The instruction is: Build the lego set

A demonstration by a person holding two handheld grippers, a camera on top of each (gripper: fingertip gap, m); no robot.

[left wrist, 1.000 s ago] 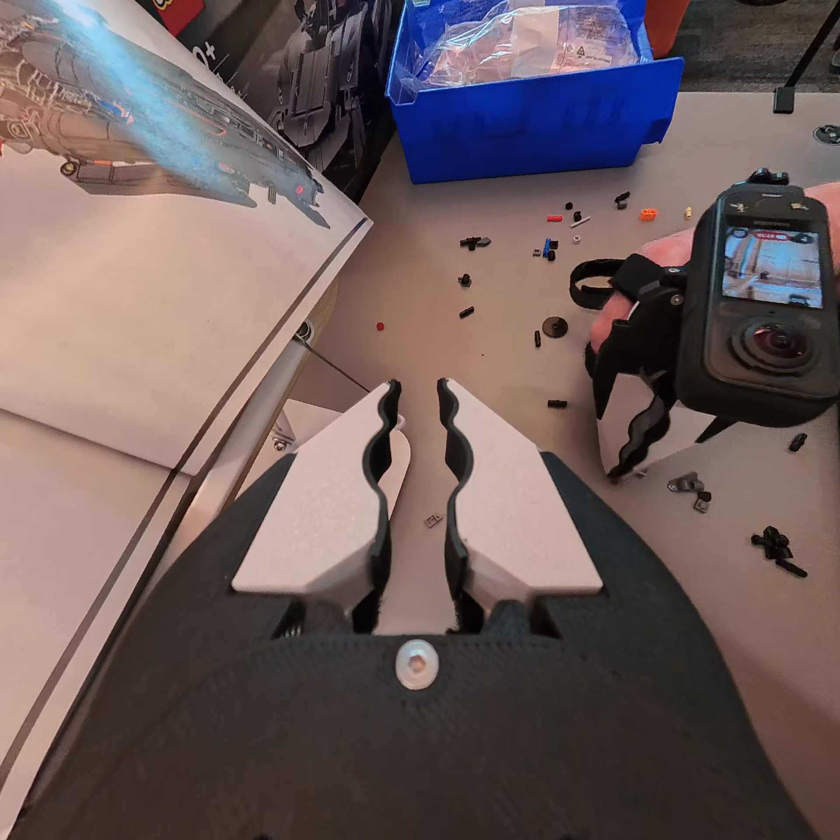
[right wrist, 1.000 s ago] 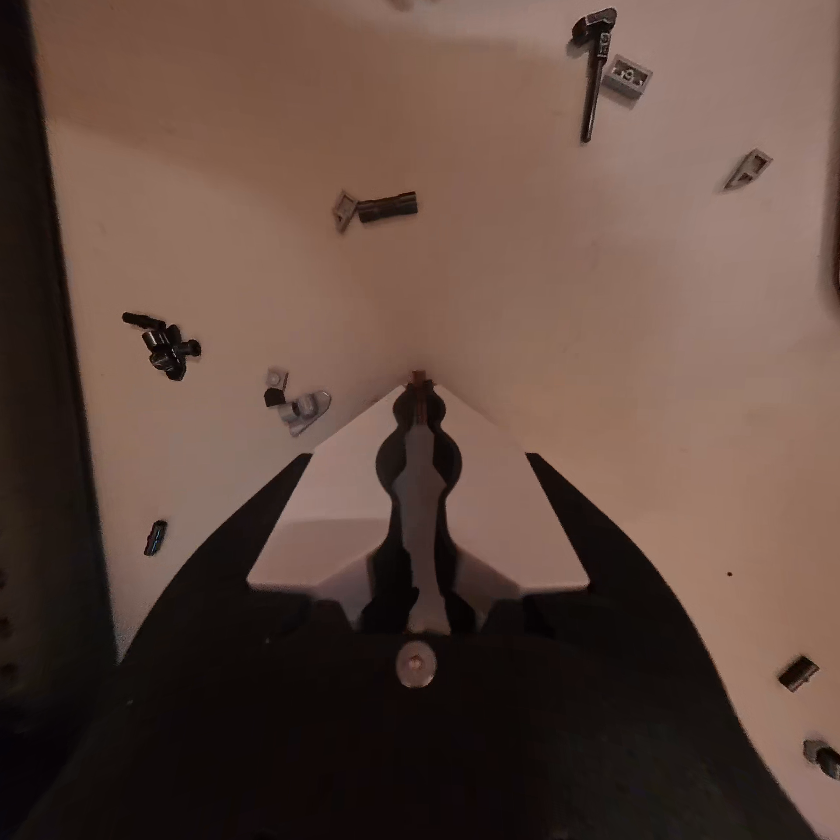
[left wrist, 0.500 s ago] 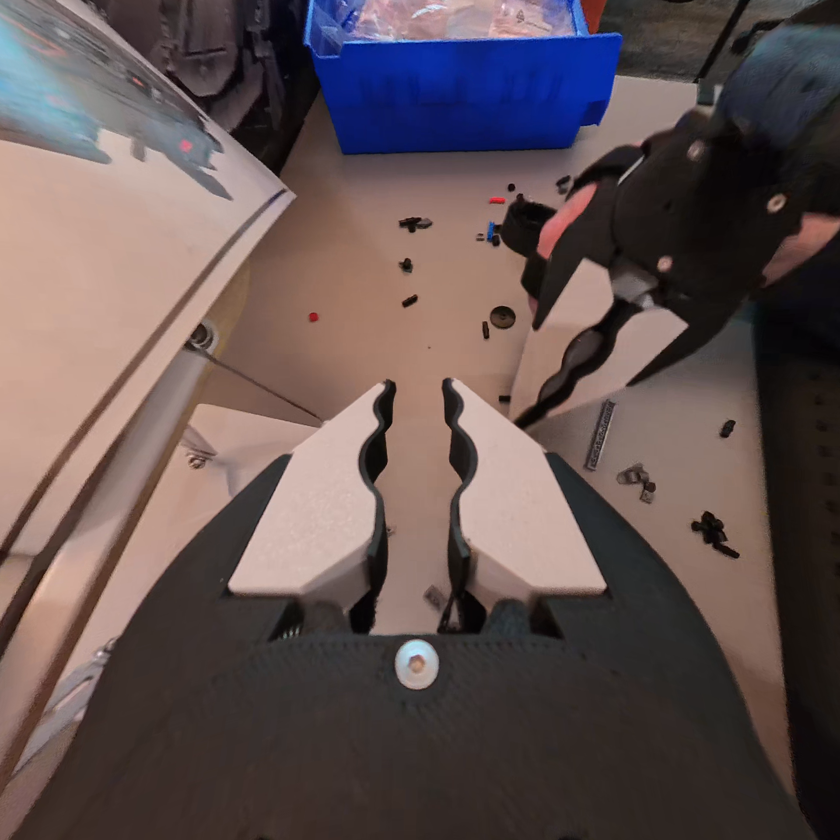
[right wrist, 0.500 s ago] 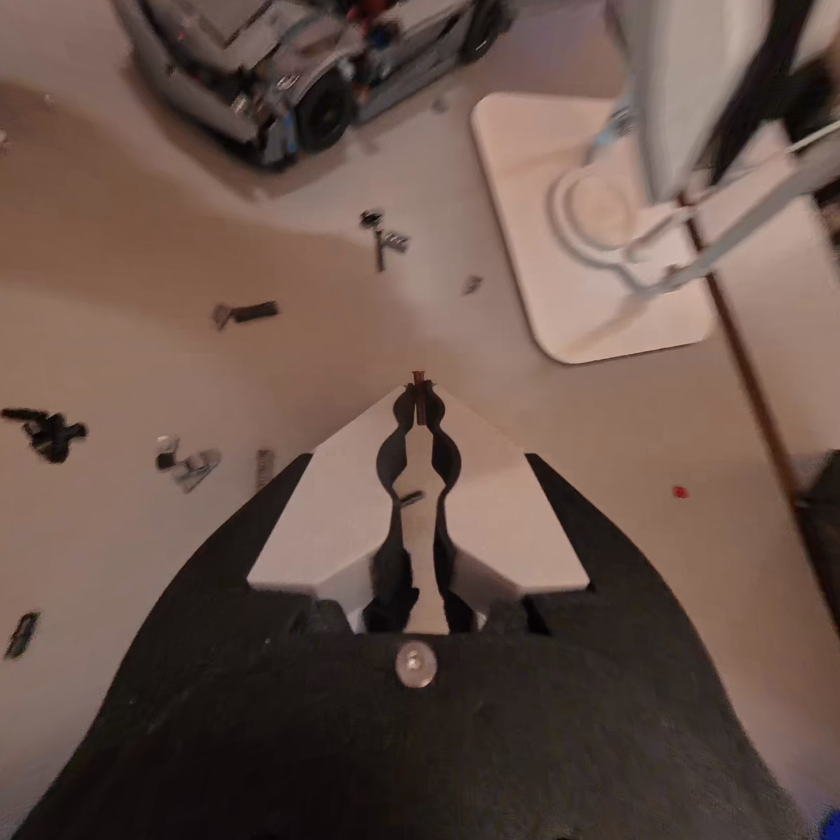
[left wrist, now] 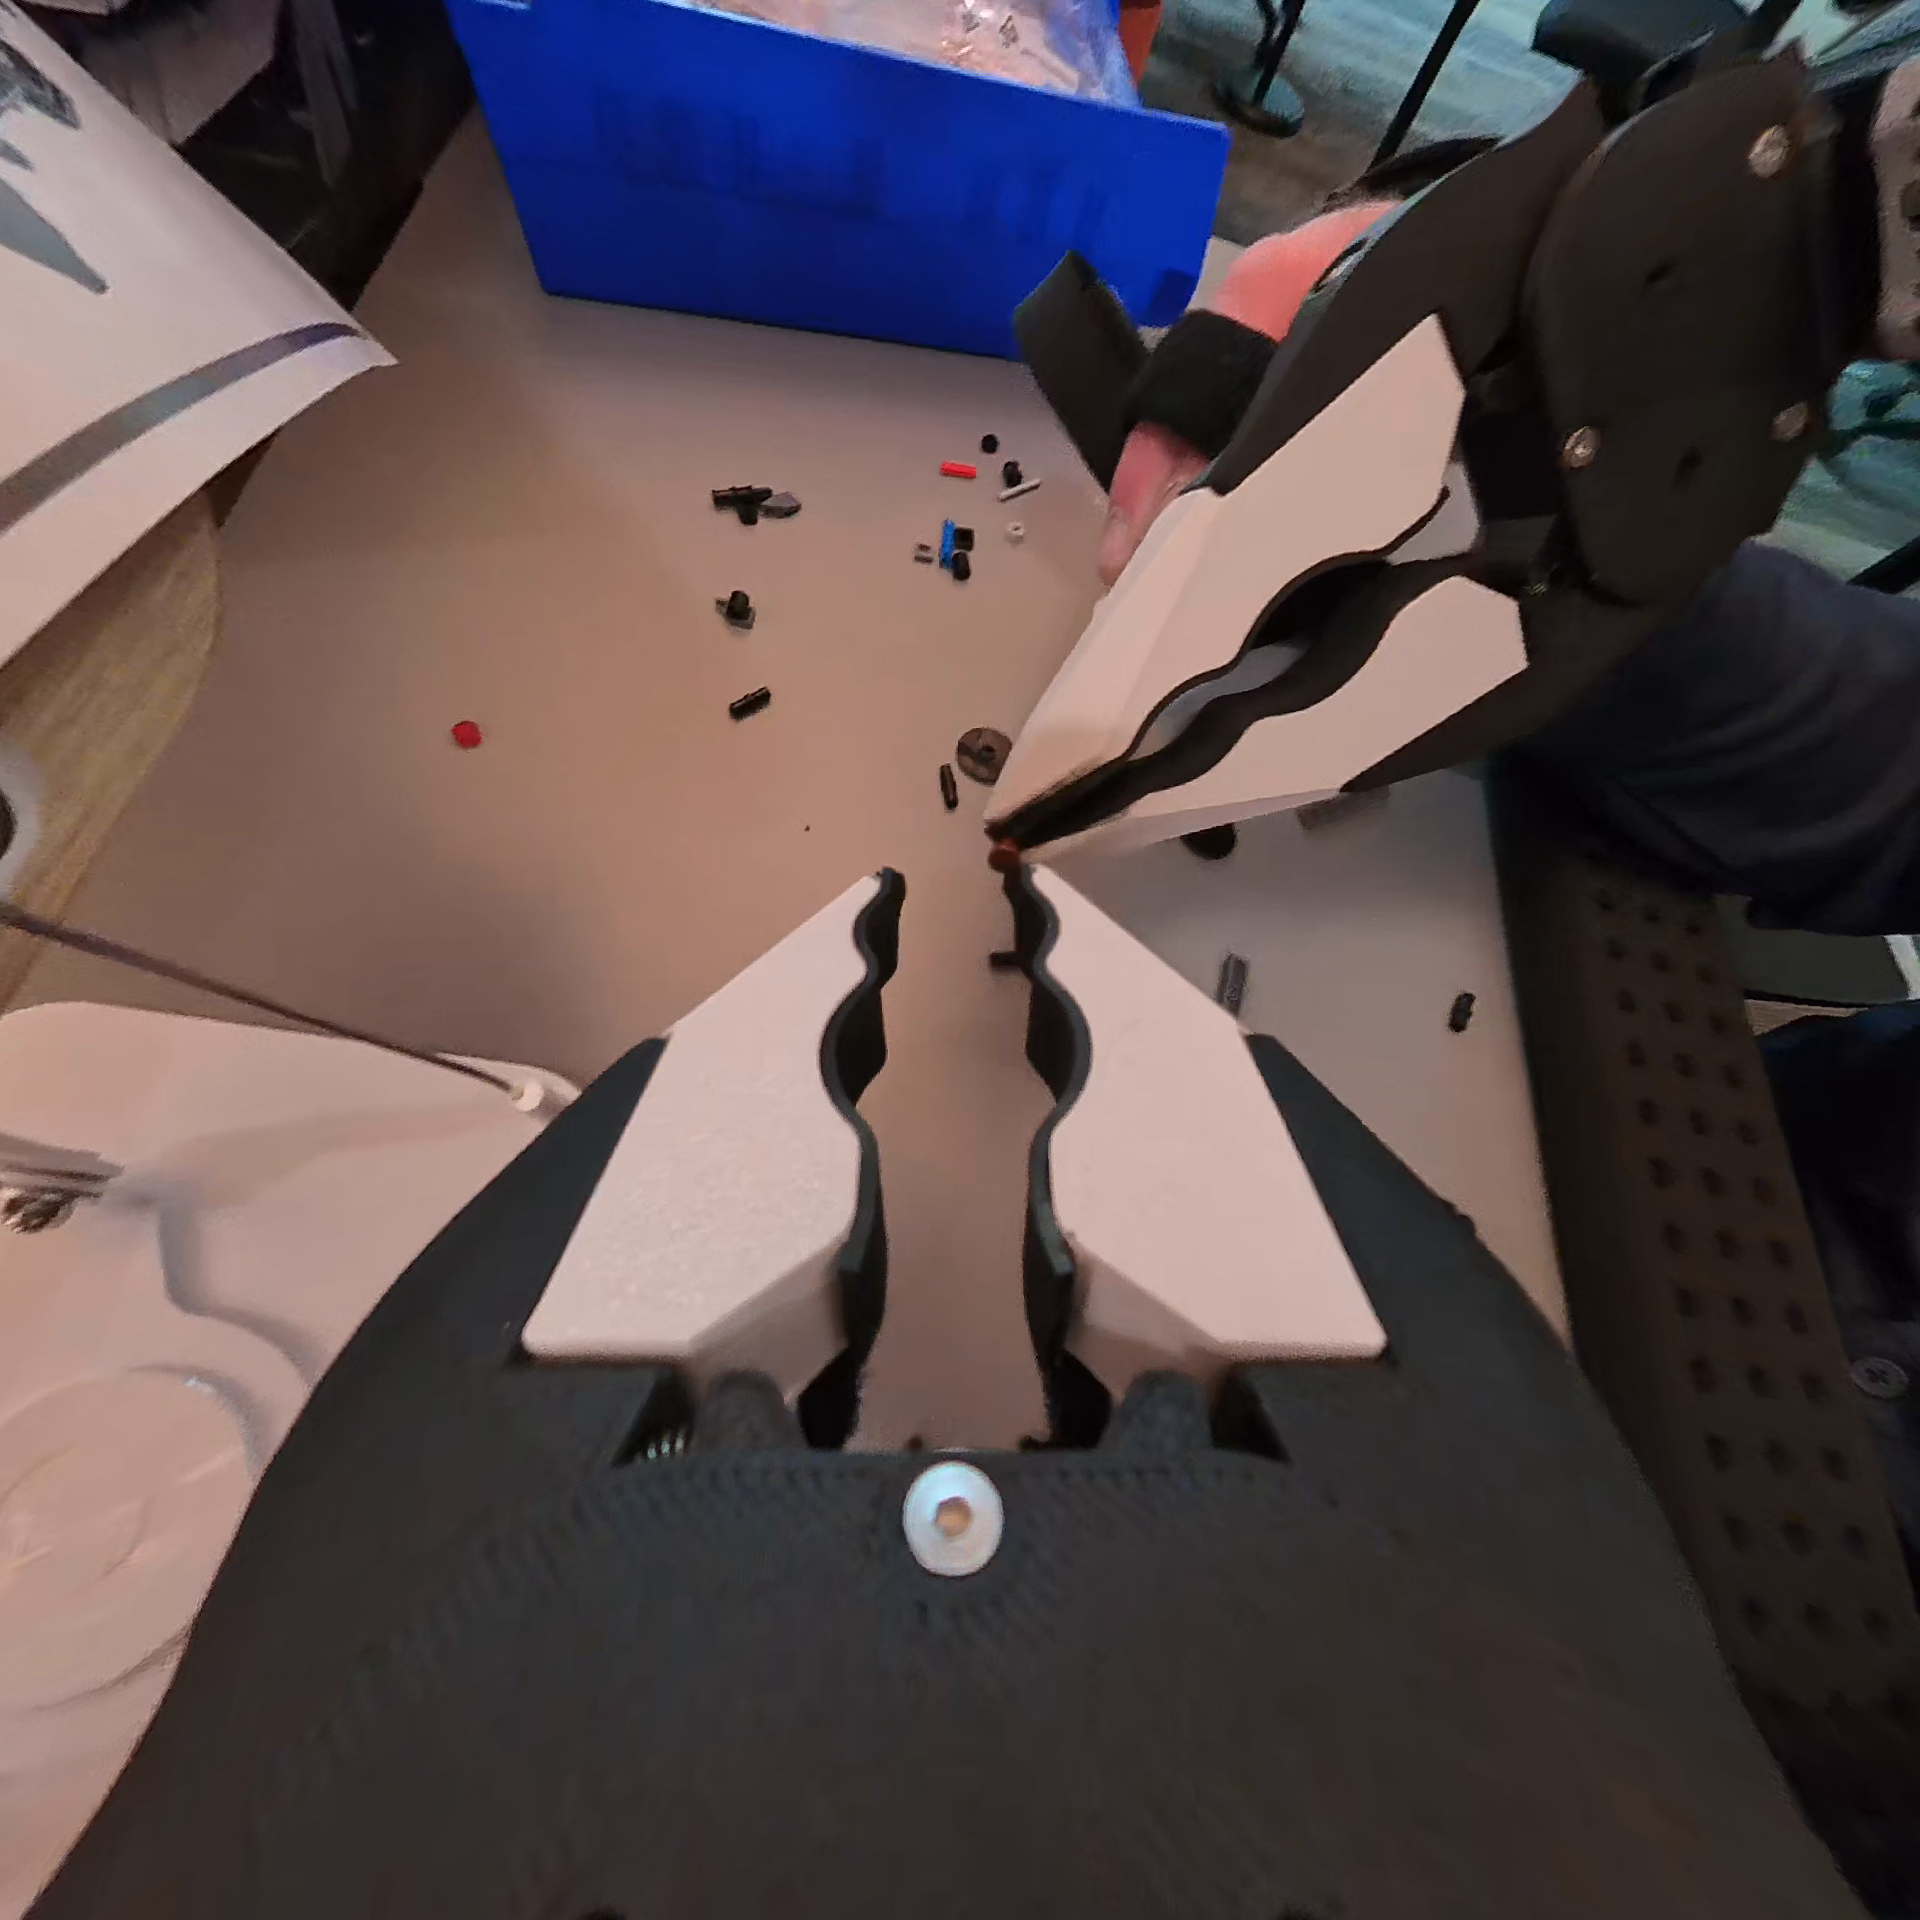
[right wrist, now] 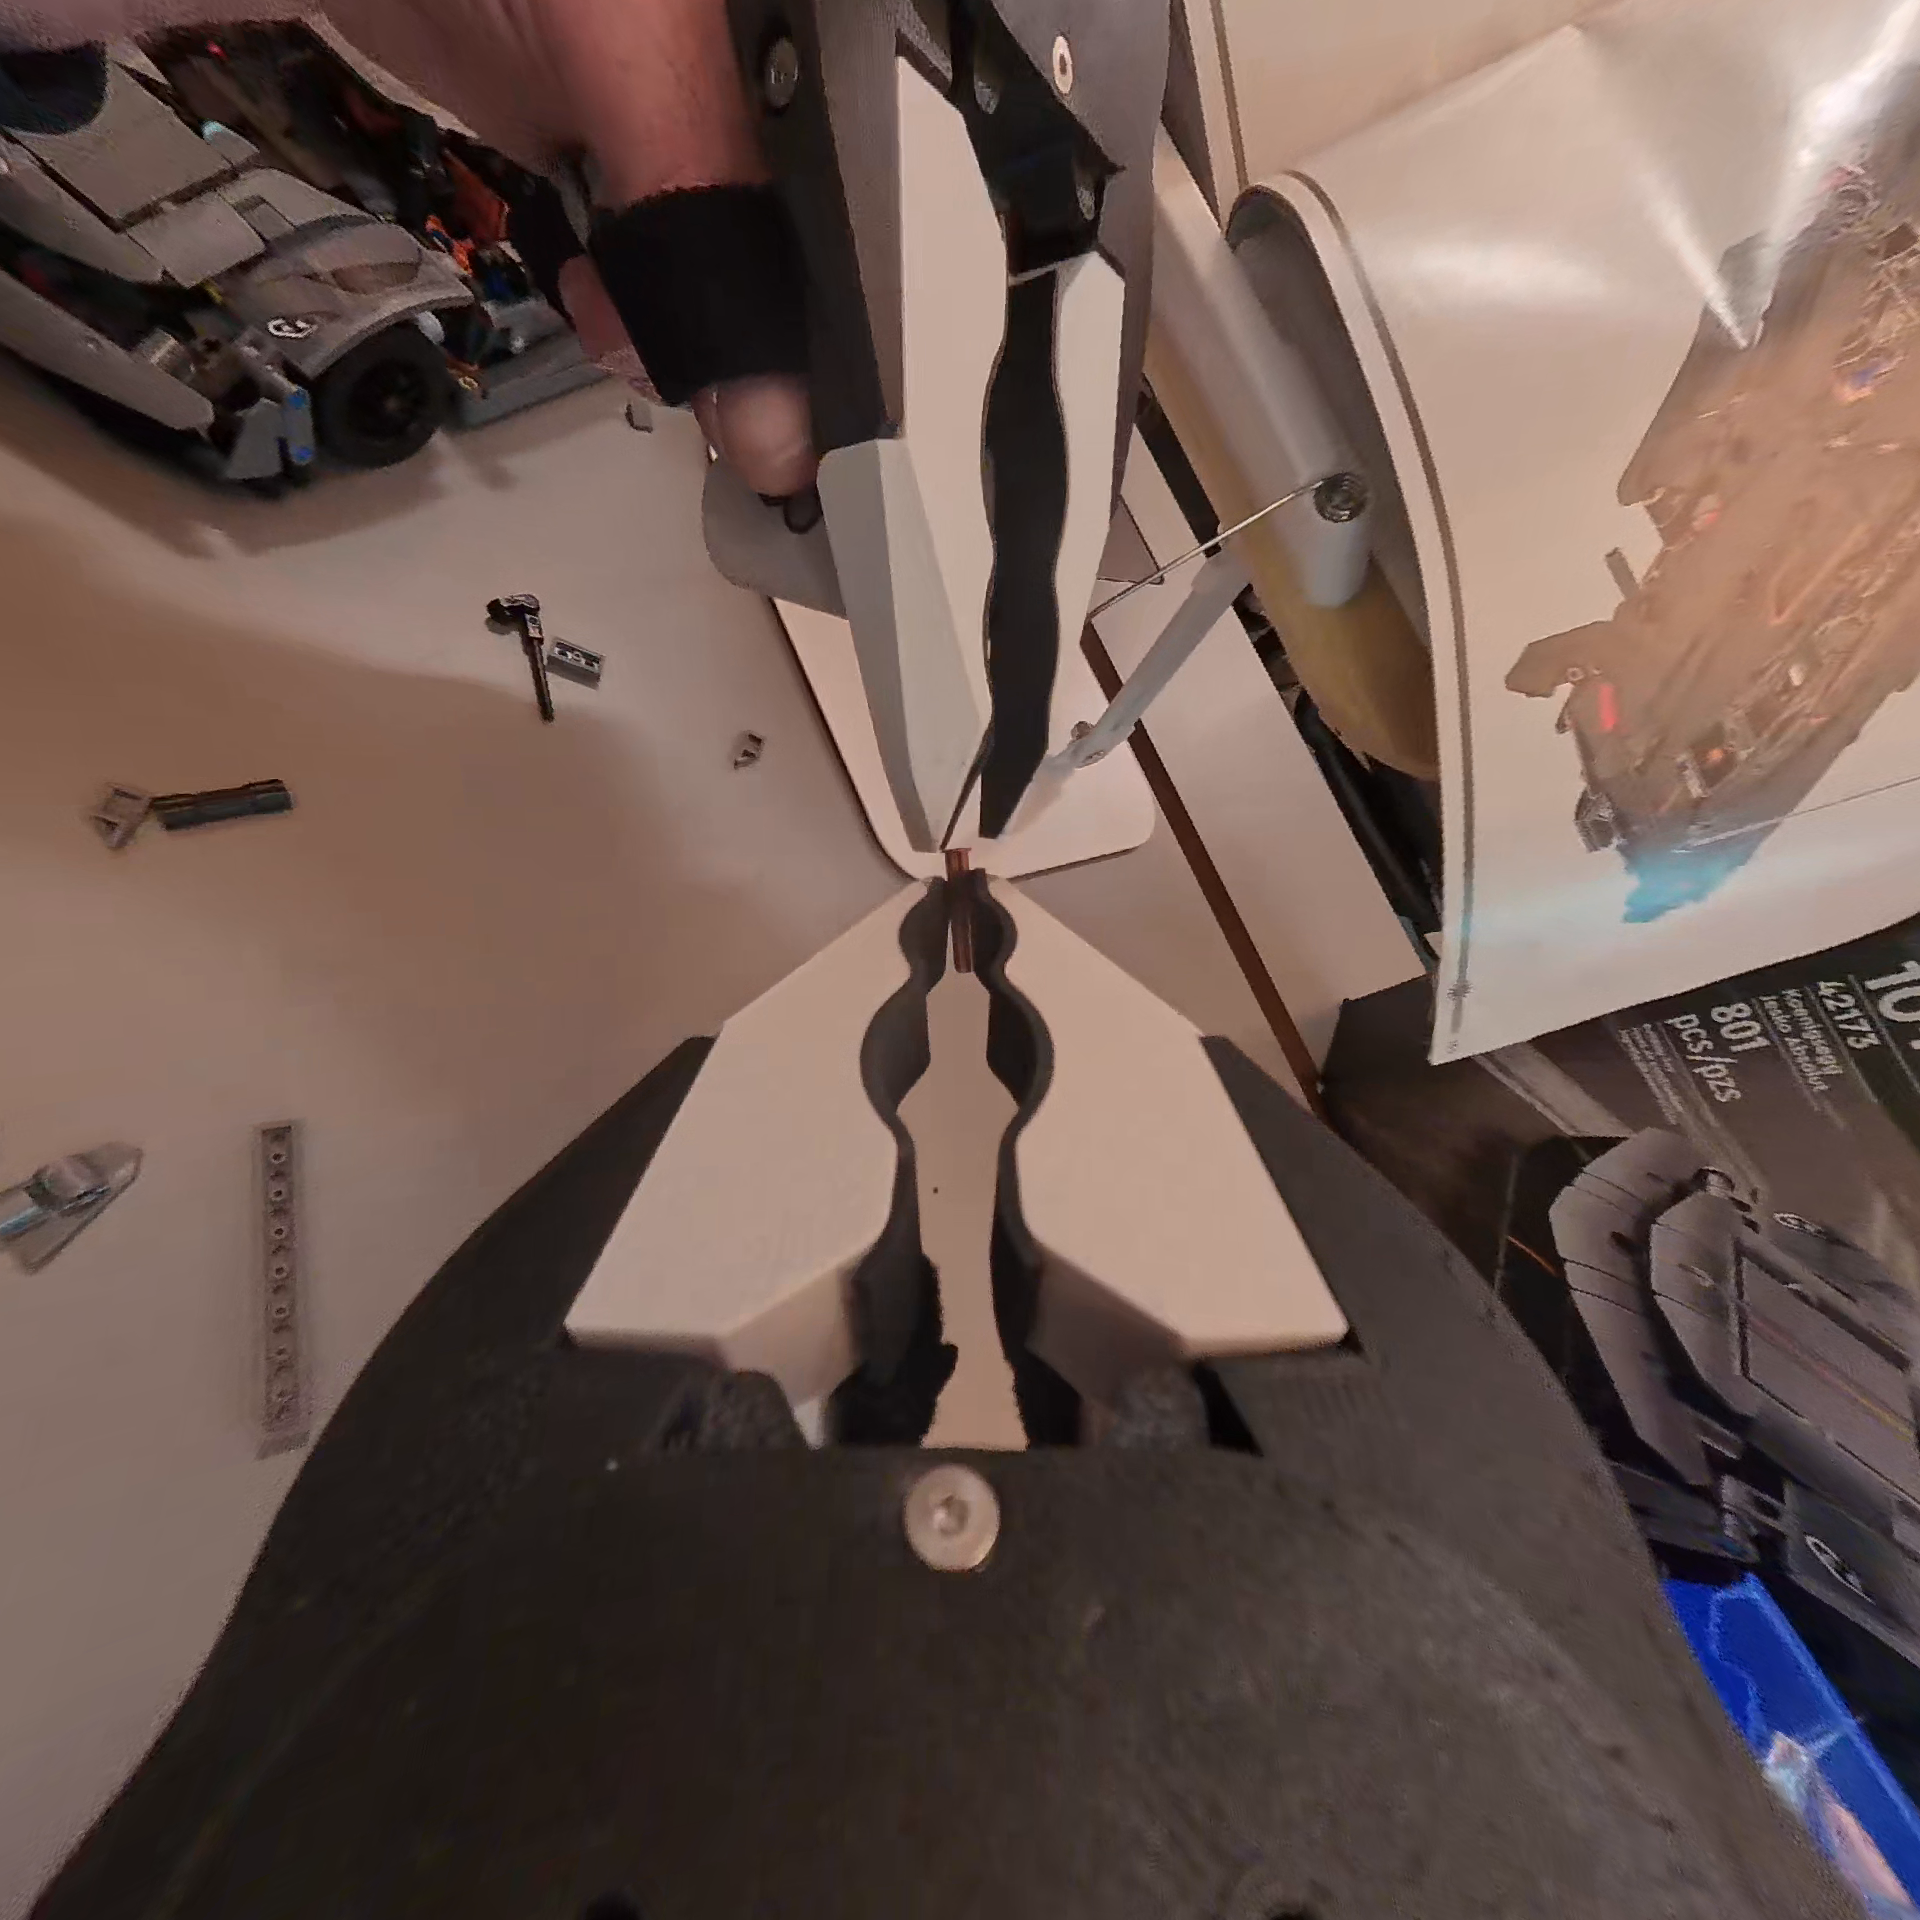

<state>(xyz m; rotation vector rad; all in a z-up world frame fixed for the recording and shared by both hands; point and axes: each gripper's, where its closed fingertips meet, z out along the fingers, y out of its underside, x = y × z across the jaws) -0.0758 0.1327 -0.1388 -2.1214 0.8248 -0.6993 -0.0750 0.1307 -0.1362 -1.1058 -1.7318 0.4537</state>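
- The right gripper [right wrist: 961, 883] is closed on a thin reddish-brown pin [right wrist: 960, 914]; its fingers pinch the pin at the very tips, with the pin's end poking out past them.
- The left gripper [left wrist: 945, 883] stands partly open, a clear gap between its fingers, and holds nothing.
- Taking the pin as landmark: the left wrist view shows it as a small red dot [left wrist: 1001, 856] at the tip of the right gripper [left wrist: 1013, 831], just beside the left gripper's right fingertip; whether they touch cannot be told.
- The right wrist view shows the left gripper [right wrist: 961, 831] coming from above, tips just beyond the pin's free end.
- Only the left wrist view shows the blue bin [left wrist: 831, 197] far beyond the pin, the scatter of small black, red and blue pieces [left wrist: 951, 540] on the desk [left wrist: 571, 582] between bin and pin, and a lone red stud [left wrist: 467, 734] to the pin's left.
- Only the right wrist view shows the part-built grey car [right wrist: 229, 301] up left of the pin, a long grey beam [right wrist: 281, 1299] low to its left, a black axle with grey plate [right wrist: 197, 805] left of it, and the set's box [right wrist: 1745, 1195] to the lower right.
- The instruction booklet on its white stand shows in both views, [left wrist: 135, 312] and [right wrist: 1662, 520].
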